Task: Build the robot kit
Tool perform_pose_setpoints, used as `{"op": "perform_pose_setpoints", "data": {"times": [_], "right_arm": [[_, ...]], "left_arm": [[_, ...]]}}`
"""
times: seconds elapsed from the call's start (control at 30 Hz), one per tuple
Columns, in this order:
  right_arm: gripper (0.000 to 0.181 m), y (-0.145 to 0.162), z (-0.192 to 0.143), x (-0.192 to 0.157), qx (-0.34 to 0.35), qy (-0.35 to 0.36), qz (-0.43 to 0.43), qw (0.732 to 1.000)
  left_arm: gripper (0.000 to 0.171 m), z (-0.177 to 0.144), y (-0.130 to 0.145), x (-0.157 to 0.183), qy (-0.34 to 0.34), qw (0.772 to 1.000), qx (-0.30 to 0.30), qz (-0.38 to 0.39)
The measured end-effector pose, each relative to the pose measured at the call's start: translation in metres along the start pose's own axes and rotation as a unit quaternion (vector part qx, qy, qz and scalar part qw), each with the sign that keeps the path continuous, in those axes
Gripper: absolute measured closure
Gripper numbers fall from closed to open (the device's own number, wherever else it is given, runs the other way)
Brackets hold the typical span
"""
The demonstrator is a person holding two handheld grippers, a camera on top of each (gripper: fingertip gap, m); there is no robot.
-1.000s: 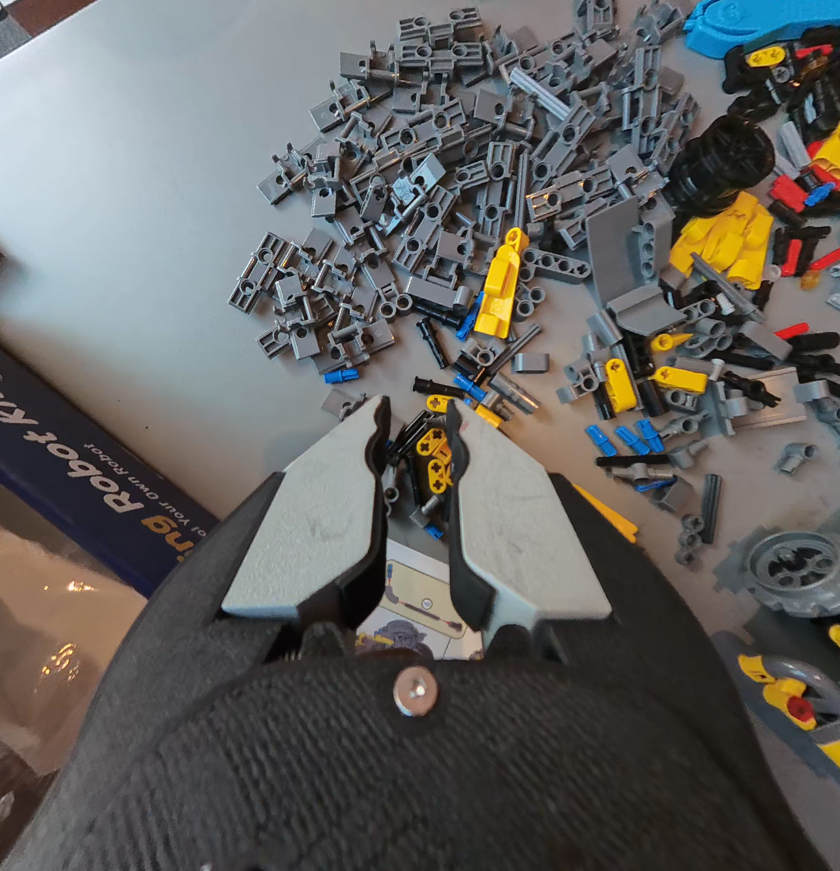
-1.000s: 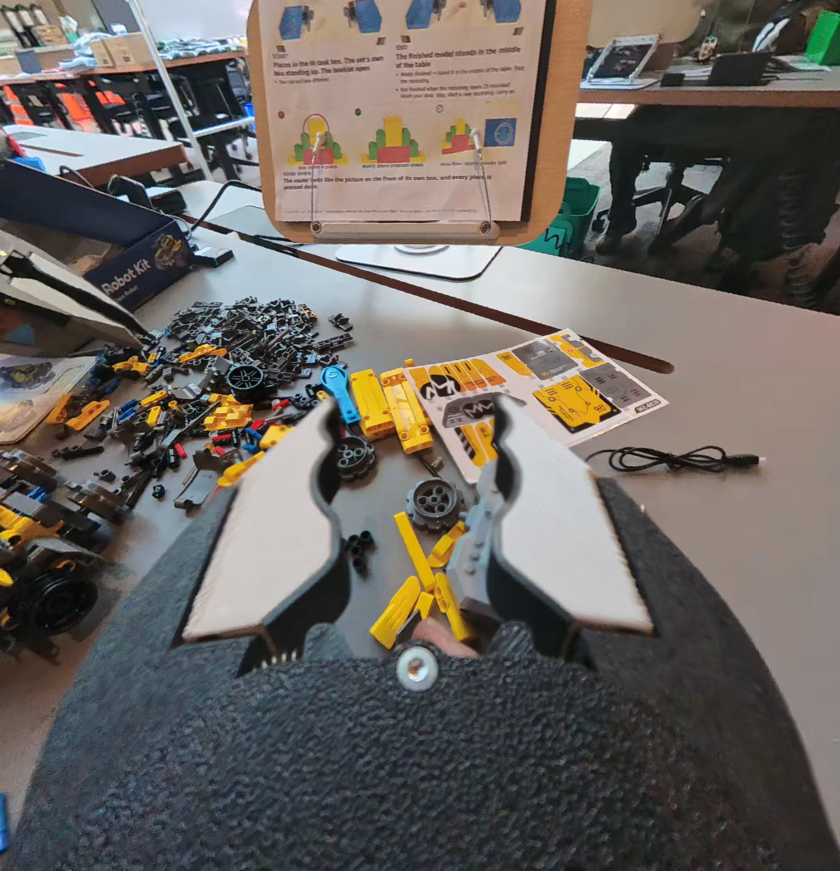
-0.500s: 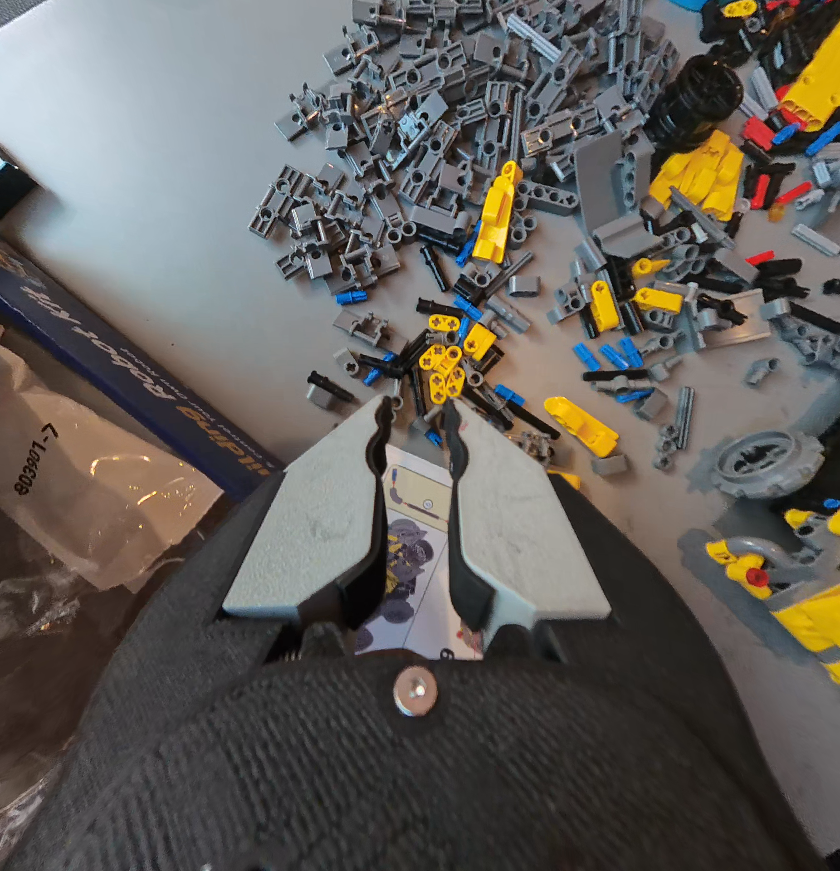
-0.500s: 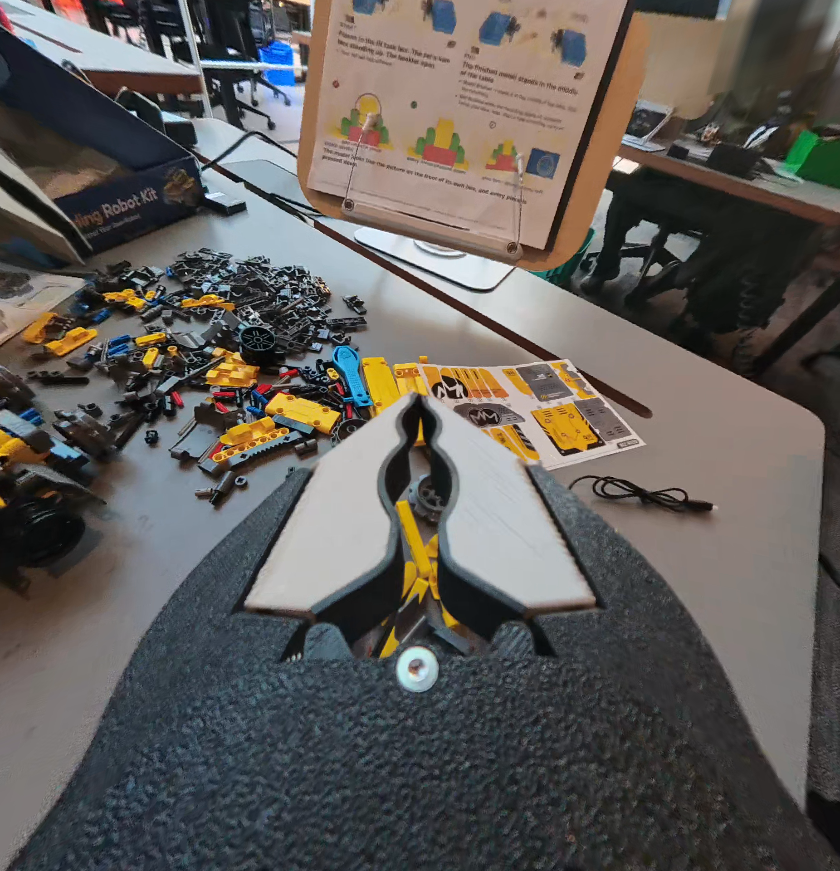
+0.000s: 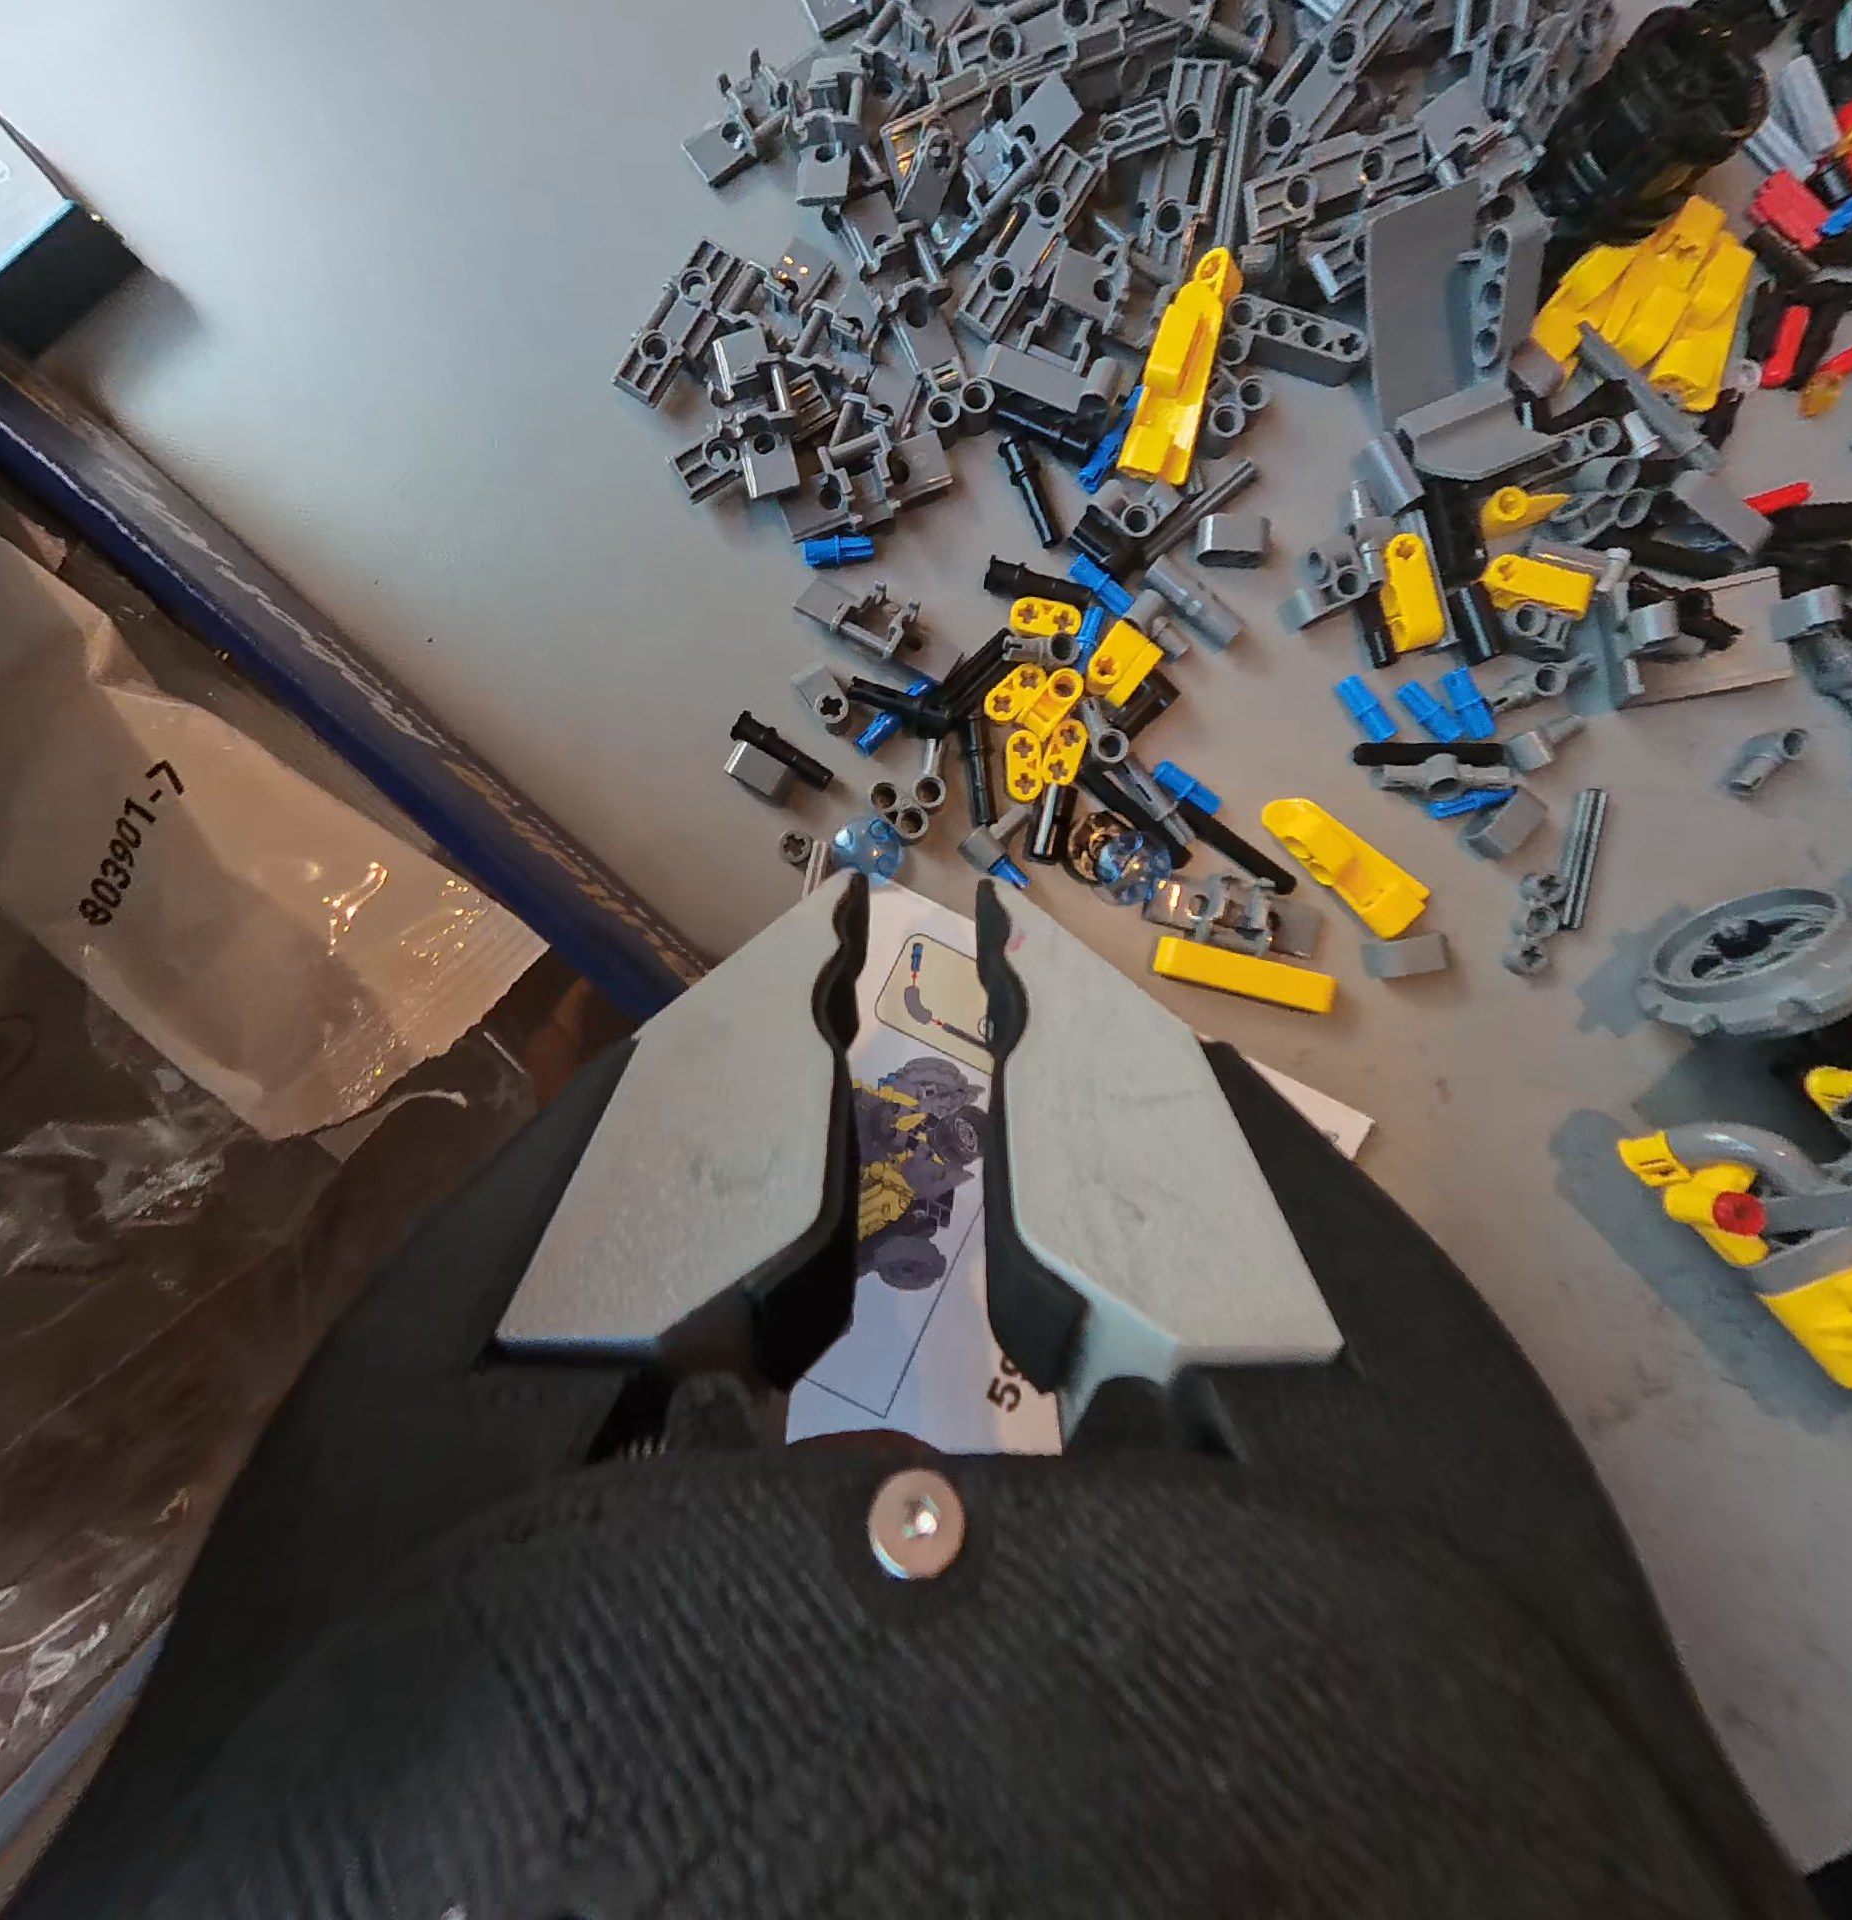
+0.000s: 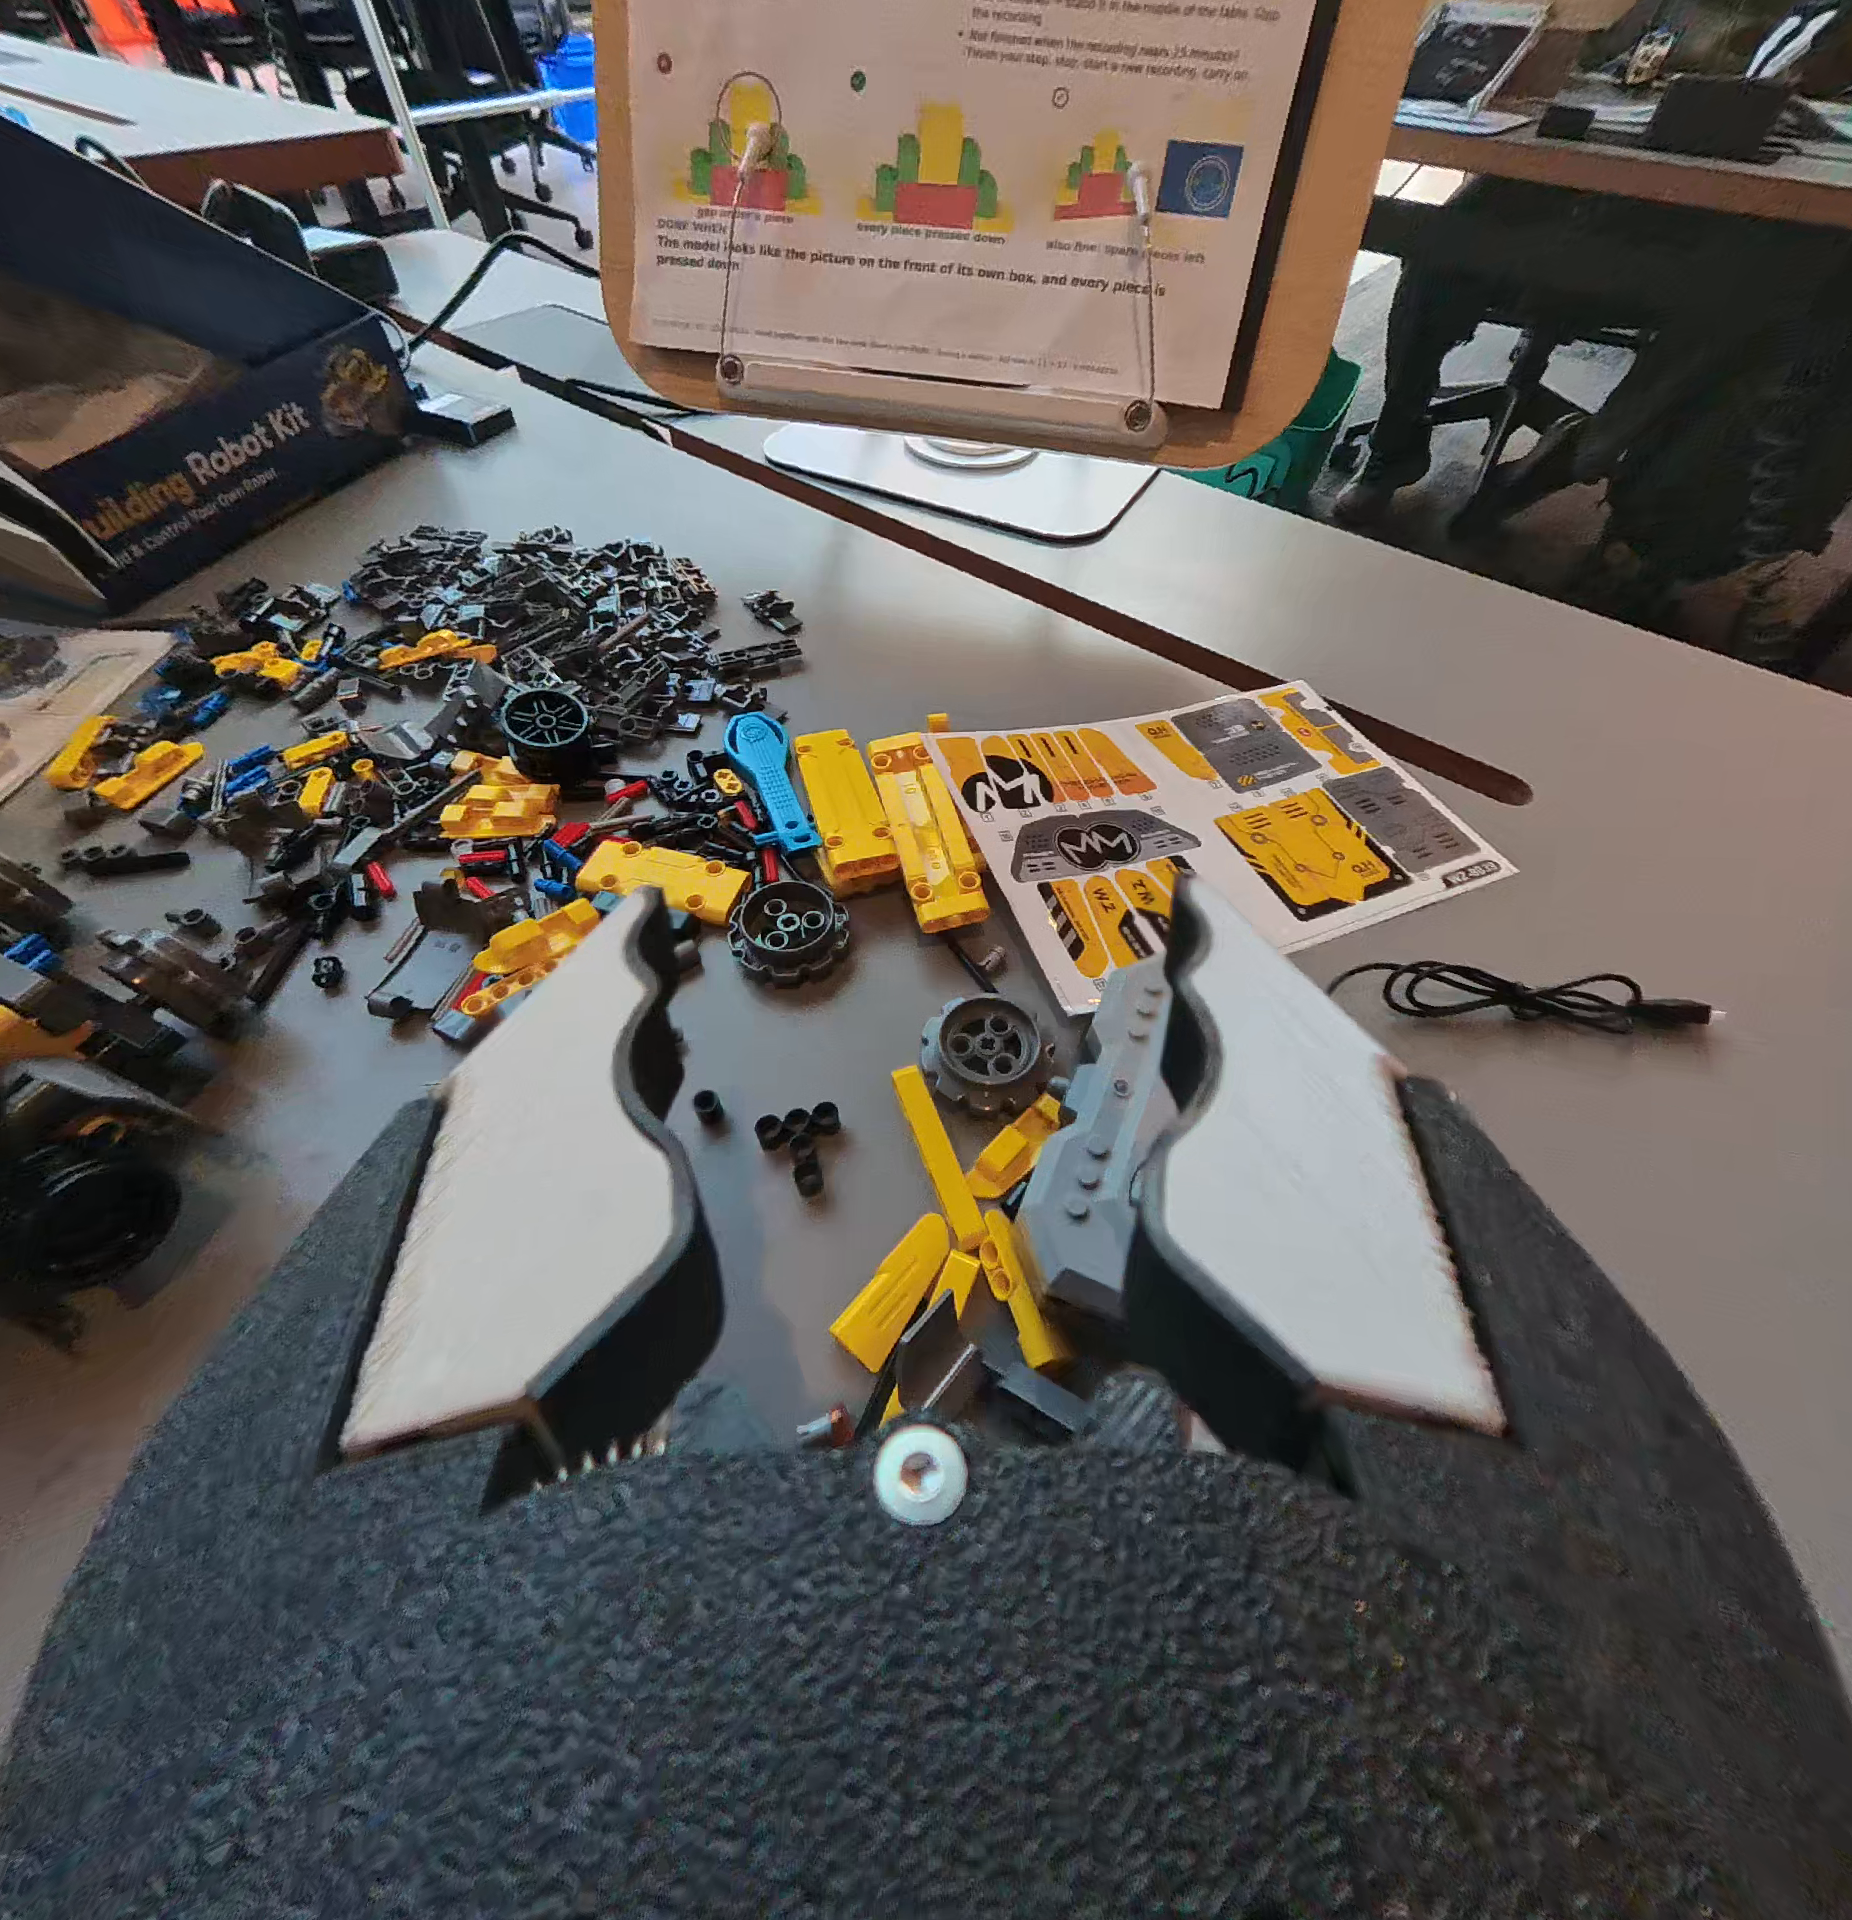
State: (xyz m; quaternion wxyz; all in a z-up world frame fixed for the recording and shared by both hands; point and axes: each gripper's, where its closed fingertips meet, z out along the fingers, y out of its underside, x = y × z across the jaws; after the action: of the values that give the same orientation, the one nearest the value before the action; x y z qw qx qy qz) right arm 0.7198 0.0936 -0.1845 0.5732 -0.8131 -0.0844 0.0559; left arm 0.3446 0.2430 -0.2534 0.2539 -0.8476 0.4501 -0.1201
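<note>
Between the right gripper's (image 6: 911,904) wide-spread fingers, which half a second ago were nearly closed, lie yellow beams (image 6: 937,1153) on the table (image 6: 1628,852); a grey part (image 6: 1104,1132) rests against its right finger, whether stuck or loose unclear. Left gripper (image 5: 917,894), narrowly parted and empty, hovers over a booklet (image 5: 917,1143), having drawn back from the brick pile (image 5: 1047,707) beyond.
</note>
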Motion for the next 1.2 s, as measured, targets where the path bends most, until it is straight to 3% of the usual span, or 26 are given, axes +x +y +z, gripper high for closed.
{"op": "perform_pose_setpoints", "data": {"times": [0.03,0.13,0.2,0.23,0.37,0.53,0.7,1.0,1.2], "right_arm": [[0.079,-0.001,0.0,-0.002,0.003,-0.001,-0.001,1.0],[0.089,-0.007,-0.002,-0.006,0.021,-0.008,-0.005,1.0],[0.132,-0.006,-0.004,-0.014,0.017,-0.035,-0.011,0.999],[0.144,-0.008,-0.005,-0.014,0.022,-0.033,-0.015,0.999],[0.135,-0.011,-0.006,-0.008,0.03,-0.007,-0.045,0.999],[0.129,-0.005,-0.002,-0.013,0.014,-0.023,-0.038,0.999],[0.13,-0.005,-0.001,-0.013,0.013,-0.01,-0.058,0.998],[0.13,-0.004,0.001,-0.015,0.011,-0.01,-0.063,0.998],[0.13,-0.004,0.002,-0.015,0.011,-0.012,-0.061,0.998]], "left_arm": [[0.154,0.002,-0.001,0.0,-0.001,1.0,0.0,0.003],[0.157,0.007,-0.007,-0.002,-0.012,1.0,0.002,0.02],[0.159,0.013,-0.014,-0.007,-0.021,0.999,0.002,0.038],[0.159,0.016,-0.018,-0.007,-0.018,0.999,-0.003,0.051],[0.16,0.029,-0.023,-0.011,-0.018,0.993,-0.046,0.111],[0.165,0.041,-0.017,-0.017,-0.029,0.98,-0.105,0.168],[0.151,0.044,-0.015,-0.014,-0.007,0.975,-0.138,0.175],[0.169,0.047,-0.015,-0.015,-0.003,0.965,-0.145,0.217],[0.169,0.047,-0.014,-0.015,0.003,0.961,-0.149,0.231]]}}
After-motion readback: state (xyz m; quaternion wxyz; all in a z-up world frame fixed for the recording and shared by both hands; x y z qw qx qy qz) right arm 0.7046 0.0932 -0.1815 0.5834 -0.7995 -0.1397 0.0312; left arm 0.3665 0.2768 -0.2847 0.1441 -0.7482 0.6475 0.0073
